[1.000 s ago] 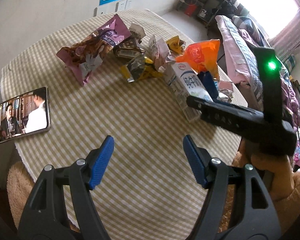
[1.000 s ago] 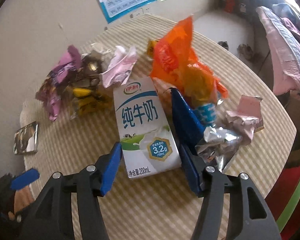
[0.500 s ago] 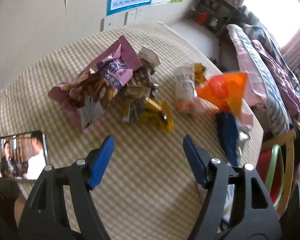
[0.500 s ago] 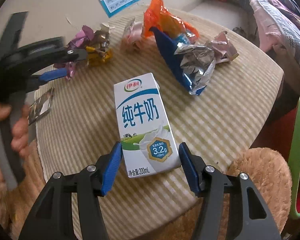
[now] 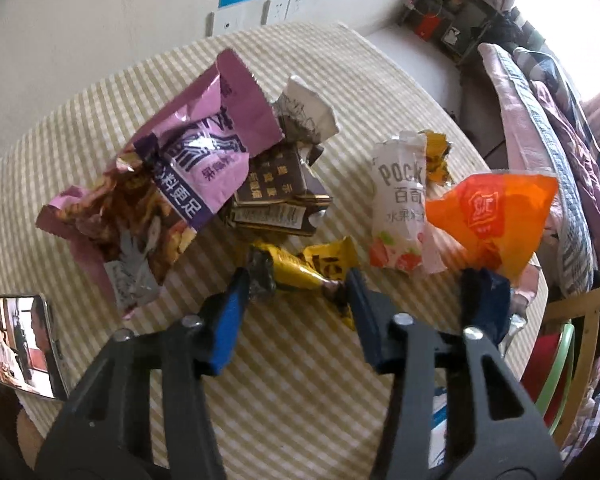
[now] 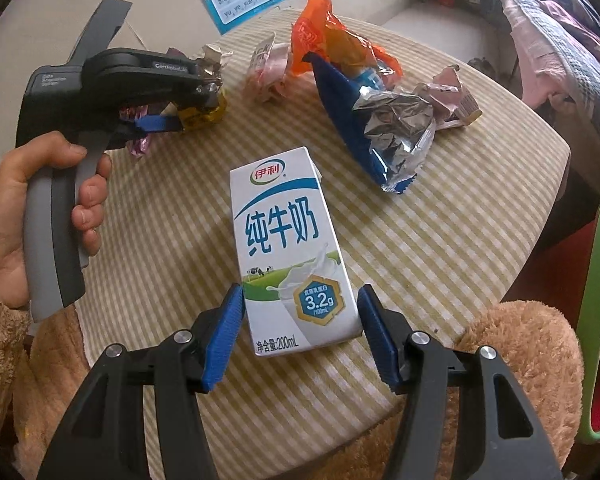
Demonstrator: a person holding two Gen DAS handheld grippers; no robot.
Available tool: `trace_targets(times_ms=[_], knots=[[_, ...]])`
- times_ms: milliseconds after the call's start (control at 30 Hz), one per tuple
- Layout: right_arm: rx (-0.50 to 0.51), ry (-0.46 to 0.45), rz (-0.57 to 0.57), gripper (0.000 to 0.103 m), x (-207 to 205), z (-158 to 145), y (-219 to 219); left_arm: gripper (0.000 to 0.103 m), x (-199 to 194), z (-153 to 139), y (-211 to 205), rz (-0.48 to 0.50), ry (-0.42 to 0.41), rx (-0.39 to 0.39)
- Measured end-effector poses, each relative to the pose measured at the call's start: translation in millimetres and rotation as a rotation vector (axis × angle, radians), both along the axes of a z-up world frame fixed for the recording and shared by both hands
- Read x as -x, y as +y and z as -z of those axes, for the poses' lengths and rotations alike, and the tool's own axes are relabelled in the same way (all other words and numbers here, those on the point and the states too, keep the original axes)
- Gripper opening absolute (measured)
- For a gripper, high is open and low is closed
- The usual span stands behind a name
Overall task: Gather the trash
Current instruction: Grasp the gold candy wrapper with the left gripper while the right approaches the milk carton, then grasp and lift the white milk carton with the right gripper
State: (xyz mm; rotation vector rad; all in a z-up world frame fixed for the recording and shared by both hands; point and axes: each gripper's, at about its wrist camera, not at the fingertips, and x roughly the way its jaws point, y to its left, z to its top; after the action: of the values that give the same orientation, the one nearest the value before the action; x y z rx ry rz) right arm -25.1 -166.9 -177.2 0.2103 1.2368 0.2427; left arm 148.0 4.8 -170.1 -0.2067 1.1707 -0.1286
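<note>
The left gripper (image 5: pixel 296 284) has just been closing, and its jaws now pinch a yellow wrapper (image 5: pixel 300 270) lying on the bench (image 5: pixel 300 380). Just beyond it lies a pink snack bag (image 5: pixel 172 192), with an orange bag (image 5: pixel 492 216) off to its right. The right gripper (image 6: pixel 300 312) clasps a milk carton (image 6: pixel 288 248) by its lower end.

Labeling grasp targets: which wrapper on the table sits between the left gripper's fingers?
The crumpled yellow wrapper, lying between the left gripper fingers, whose jaws have just been closing. The purple, white Pocky and orange bags lie beyond.
</note>
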Motion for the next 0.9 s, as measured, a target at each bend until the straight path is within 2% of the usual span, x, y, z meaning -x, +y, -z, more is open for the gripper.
trace_targets(times_ms=[167,467,700,900], knots=[[-0.005,0.013,0.001,0.058,-1,3,0,0.024,20,-7,0,0.035,-0.001,0.024],[-0.007,0.015,0.000,0.058,-2,4,-1,0.024,77,-13,10,0.047,0.011,0.075],[0.003,0.003,0.025,0.057,0,1,-3,0.024,94,-29,3,0.066,-0.027,0.057],[0.001,0.020,0.021,0.058,-1,2,-1,0.024,95,-29,0,0.078,-0.025,0.054]])
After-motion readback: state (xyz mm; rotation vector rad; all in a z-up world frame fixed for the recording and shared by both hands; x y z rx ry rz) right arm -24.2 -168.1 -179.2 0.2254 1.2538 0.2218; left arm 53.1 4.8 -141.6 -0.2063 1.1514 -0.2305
